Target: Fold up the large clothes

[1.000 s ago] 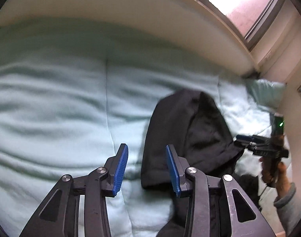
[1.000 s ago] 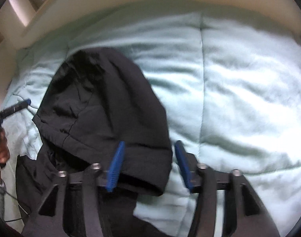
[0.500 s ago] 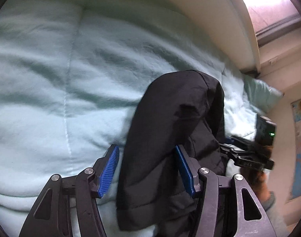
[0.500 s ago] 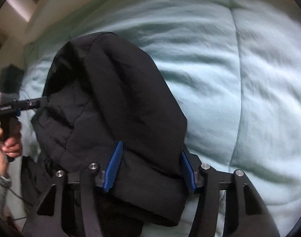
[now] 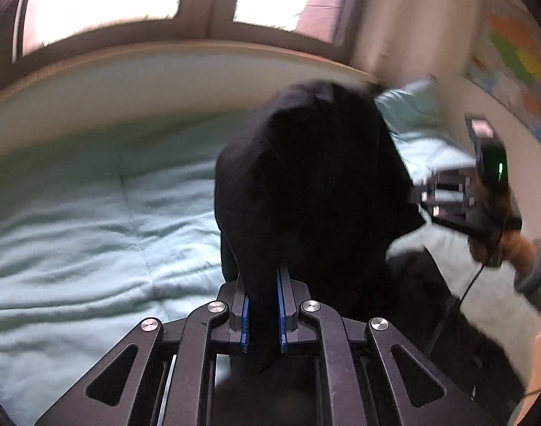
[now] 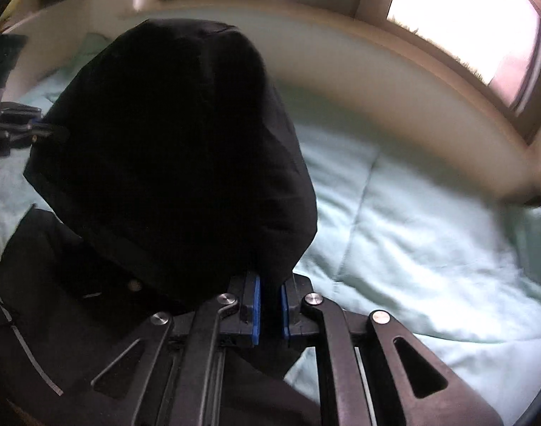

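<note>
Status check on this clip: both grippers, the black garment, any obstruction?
Left gripper shut on black hooded jacket. Right gripper shut on it too. Hood raised above mint comforter. No obstruction seen.

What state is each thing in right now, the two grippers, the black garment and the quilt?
left gripper: shut on the black garment.
right gripper: shut on the black garment.
black garment: hood bunched and raised, gripped at both sides.
quilt: spread on the bed, wrinkled.
</note>
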`<state>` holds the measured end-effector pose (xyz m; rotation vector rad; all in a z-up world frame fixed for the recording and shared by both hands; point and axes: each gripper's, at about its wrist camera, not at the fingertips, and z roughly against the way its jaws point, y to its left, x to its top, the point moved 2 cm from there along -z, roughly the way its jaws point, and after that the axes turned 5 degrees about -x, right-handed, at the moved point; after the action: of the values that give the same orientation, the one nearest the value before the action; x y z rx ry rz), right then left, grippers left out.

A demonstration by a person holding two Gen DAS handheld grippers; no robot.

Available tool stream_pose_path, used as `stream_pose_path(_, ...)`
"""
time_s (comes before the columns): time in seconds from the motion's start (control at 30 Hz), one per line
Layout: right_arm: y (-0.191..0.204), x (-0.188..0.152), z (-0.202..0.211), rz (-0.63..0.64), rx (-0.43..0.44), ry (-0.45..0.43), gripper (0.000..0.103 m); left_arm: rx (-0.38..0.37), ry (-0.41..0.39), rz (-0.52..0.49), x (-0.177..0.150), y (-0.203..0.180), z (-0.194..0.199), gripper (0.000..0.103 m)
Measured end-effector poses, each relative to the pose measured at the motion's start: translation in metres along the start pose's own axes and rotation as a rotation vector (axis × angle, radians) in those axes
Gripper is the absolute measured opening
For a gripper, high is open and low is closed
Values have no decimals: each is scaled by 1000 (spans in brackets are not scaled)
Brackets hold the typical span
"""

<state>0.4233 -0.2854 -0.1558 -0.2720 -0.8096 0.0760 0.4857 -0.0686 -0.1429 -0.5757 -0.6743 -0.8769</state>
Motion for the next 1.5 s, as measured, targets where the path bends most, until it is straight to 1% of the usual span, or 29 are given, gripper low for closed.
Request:
stream_pose_path(0.07, 5, -10, 29, -12, -35, -33, 10, 9, -8, -60, -15, -26, 27, 12)
stream_pose_path(0.13, 12, -28, 57, -39, -54, -52, 10, 30, 0, -100, -30, -46, 39, 12)
stream_pose_path(0.2, 18, -52, 71, -65, -56, -34, 10, 37, 29, -123, -54, -65, 49, 12)
stream_pose_path(0.27, 30, -75, 72, -87, -56, 17, 11, 52, 92, -136, -83, -77, 50, 15)
stream_pose_path(0.3, 44, -89, 69, -110, -42, 67, 12, 60, 149, -120, -104, -79, 47, 15)
stream_pose_path(0.33, 48, -101, 67, -119, -30, 105, 13, 63, 193, -104, -118, -80, 43, 15)
stream_pose_path(0.37, 52, -118, 64, -129, -22, 165, 15, 63, 260, -78, -140, -80, 39, 15)
stream_pose_path(0.43, 55, -141, 63, -140, -9, 248, 16, 73, 331, -47, -168, -77, 39, 14)
stream_pose_path(0.5, 52, -159, 73, -143, -6, 293, 16, 70, 387, 9, -190, -73, 49, 14)
stream_pose_path(0.6, 36, -160, 93, -167, -13, 313, 19, 94, 376, 51, -189, -66, 70, 14)
stream_pose_path(0.67, 17, -149, 107, -191, -20, 310, 32, 99, 331, 70, -172, -61, 87, 14)
stream_pose_path(0.7, 5, -141, 119, -204, -33, 293, 36, 98, 290, 81, -157, -58, 95, 14)
stream_pose_path(0.73, 2, -129, 122, -213, -34, 278, 41, 99, 263, 90, -145, -56, 101, 14)
stream_pose_path(0.8, 1, -94, 121, -238, -15, 250, 43, 100, 215, 105, -111, -56, 103, 15)
stream_pose_path(0.87, -2, -64, 120, -280, 51, 241, 47, 99, 192, 122, -79, -57, 97, 15)
stream_pose_path(0.9, 1, -57, 120, -289, 71, 239, 48, 89, 180, 134, -70, -63, 100, 15)
stream_pose_path(0.93, 4, -46, 117, -300, 105, 238, 51, 79, 172, 149, -55, -65, 93, 15)
stream_pose_path(0.97, 7, -37, 111, -305, 128, 240, 56, 63, 161, 154, -49, -69, 88, 15)
stream_pose_path(1.0, 20, -32, 115, -301, 140, 240, 57, 12, 143, 167, -39, -72, 78, 16)
stream_pose_path(1.03, 31, -24, 106, -299, 152, 246, 58, -18, 145, 181, -36, -73, 70, 16)
stream_pose_path(1.07, 43, -25, 102, -302, 169, 259, 58, -68, 173, 214, -34, -74, 55, 16)
stream_pose_path(1.13, 70, -30, 93, -306, 224, 310, 58, -125, 241, 256, -47, -74, 30, 16)
stream_pose_path(1.2, 90, -60, 89, -278, 261, 365, 58, -148, 333, 270, -78, -73, 15, 16)
stream_pose_path(1.23, 99, -81, 85, -257, 270, 404, 58, -149, 361, 264, -89, -84, 0, 16)
stream_pose_path(1.3, 116, -121, 74, -233, 296, 482, 58, -112, 460, 291, -143, -87, -15, 16)
stream_pose_path(1.37, 134, -170, 54, -236, 275, 583, 57, -108, 484, 364, -176, -86, -24, 16)
stream_pose_path(1.4, 139, -184, 47, -248, 266, 599, 57, -117, 462, 427, -195, -83, -28, 16)
stream_pose_path(1.47, 146, -197, 38, -250, 234, 580, 57, -112, 412, 464, -204, -83, -29, 16)
stream_pose_path(1.5, 148, -200, 37, -260, 218, 572, 57, -101, 403, 458, -206, -83, -31, 16)
